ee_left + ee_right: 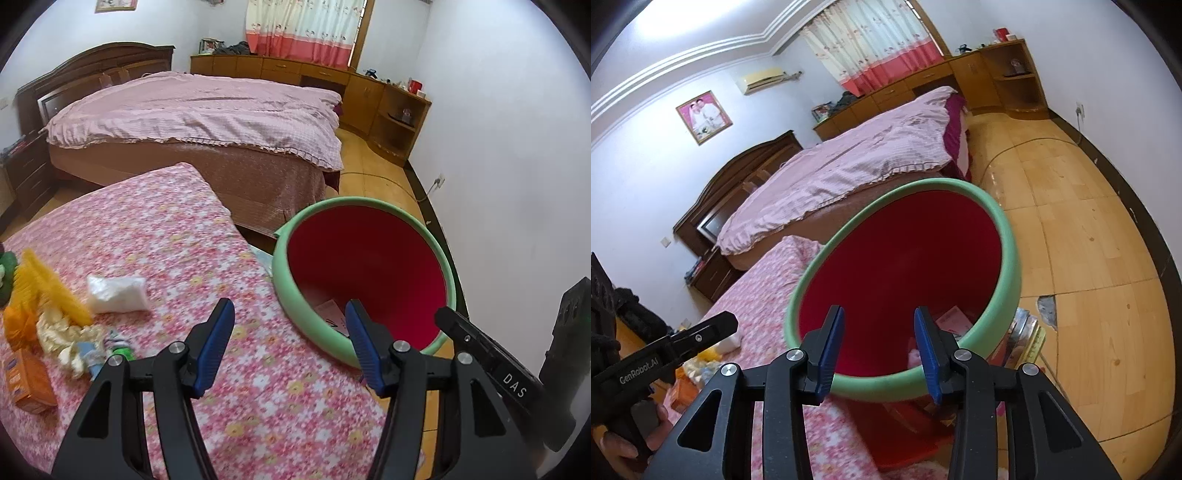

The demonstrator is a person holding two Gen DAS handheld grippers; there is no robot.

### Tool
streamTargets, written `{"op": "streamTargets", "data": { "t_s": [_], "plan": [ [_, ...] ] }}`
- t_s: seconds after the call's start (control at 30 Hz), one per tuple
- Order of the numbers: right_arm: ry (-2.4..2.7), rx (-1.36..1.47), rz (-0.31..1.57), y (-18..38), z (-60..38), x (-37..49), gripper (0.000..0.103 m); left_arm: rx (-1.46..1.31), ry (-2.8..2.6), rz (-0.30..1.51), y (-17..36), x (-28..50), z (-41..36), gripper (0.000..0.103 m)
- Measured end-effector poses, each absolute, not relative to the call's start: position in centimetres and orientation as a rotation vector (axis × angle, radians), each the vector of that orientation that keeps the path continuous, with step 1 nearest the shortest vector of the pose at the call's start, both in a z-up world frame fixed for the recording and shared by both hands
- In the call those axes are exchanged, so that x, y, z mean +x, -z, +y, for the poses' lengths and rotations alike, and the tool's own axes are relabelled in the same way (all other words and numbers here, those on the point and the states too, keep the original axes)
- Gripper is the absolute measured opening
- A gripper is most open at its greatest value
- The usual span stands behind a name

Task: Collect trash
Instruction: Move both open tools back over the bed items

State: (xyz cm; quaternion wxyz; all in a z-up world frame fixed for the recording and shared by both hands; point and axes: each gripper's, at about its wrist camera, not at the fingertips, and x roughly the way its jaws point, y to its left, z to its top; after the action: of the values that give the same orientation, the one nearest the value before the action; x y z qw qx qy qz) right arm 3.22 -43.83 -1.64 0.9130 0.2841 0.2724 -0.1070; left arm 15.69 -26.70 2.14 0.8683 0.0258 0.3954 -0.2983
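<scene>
The right gripper [879, 349], its blue ribbed fingers [830, 354] spread with nothing between them, hangs directly over the mouth of the round bin with a red interior and a thick pale-green rim [1004, 236]; pink paper scraps [955, 319] lie at its bottom. The left gripper [290, 347], its blue fingers [216, 347] likewise spread and empty, is poised above the near edge of the table covered in a pink flowered cloth [177, 236], with the same bin just beside it at the table's corner. On the cloth to the left lies the remaining litter: a white crumpled plastic bag [116, 293], a yellow bristled brush [51, 291], a cream scrap of crumpled wrapping [68, 343], a small blue-and-green wrapper [110, 349] and an orange cardboard box [27, 384]. The white bag appears the nearest piece; it is probably very light, soft and somewhat slippery, and is best pinched at a raised fold near its middle, where film gathers between the fingers. The cardboard box looks stiffer and should take a grip across its narrow sides. Beyond the table stands a bed under a pink quilt [207, 110], with wooden cabinets [332, 79] along the far wall.
</scene>
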Motion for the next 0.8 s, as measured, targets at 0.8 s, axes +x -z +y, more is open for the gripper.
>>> {"op": "streamTargets", "data": {
  "t_s": [0.8],
  "plan": [
    [0.119, 0.501, 0.614, 0.2, -36.3, 4.7, 0.054, 0.002, 0.237, 0.791, -3.0, 15.7, -11.3, 0.063]
  ]
}}
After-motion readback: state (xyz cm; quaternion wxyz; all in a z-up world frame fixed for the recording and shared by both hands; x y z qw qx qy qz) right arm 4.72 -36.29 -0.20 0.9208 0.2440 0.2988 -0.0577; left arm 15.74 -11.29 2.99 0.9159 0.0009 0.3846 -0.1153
